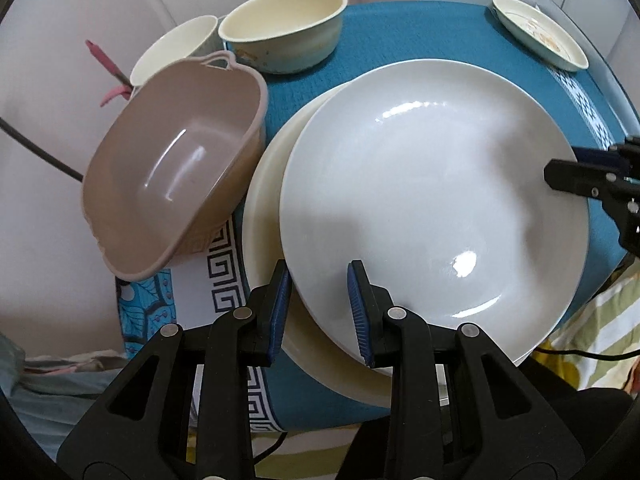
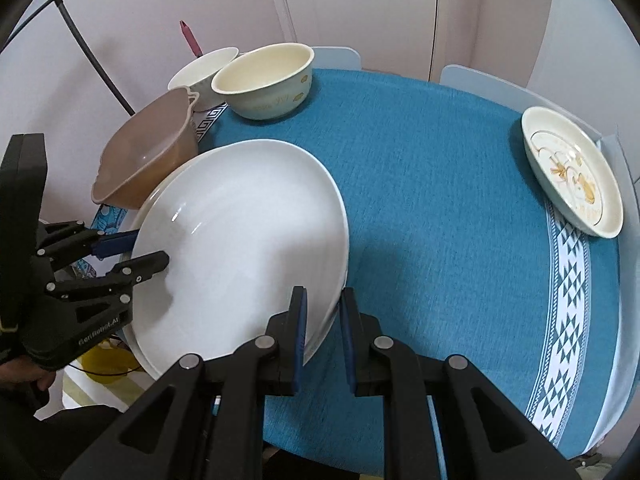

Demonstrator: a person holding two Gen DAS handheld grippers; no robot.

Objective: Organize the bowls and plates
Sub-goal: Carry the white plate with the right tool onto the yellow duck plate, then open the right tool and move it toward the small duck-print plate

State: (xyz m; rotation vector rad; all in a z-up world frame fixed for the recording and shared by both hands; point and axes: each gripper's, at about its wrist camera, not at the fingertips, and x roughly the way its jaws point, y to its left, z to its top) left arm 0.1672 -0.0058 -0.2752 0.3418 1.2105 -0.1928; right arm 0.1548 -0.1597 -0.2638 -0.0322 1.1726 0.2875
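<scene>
Only one thing is properly readable here: "GenRobot.AI" in pale letters on the black body of the left gripper, seen from the right wrist view. The cream bowl has some faint yellowish marks on its side that could be characters, but they're too washed out to read. Same with the decorated plate, the orange print near its rim can't be made out.
</scene>
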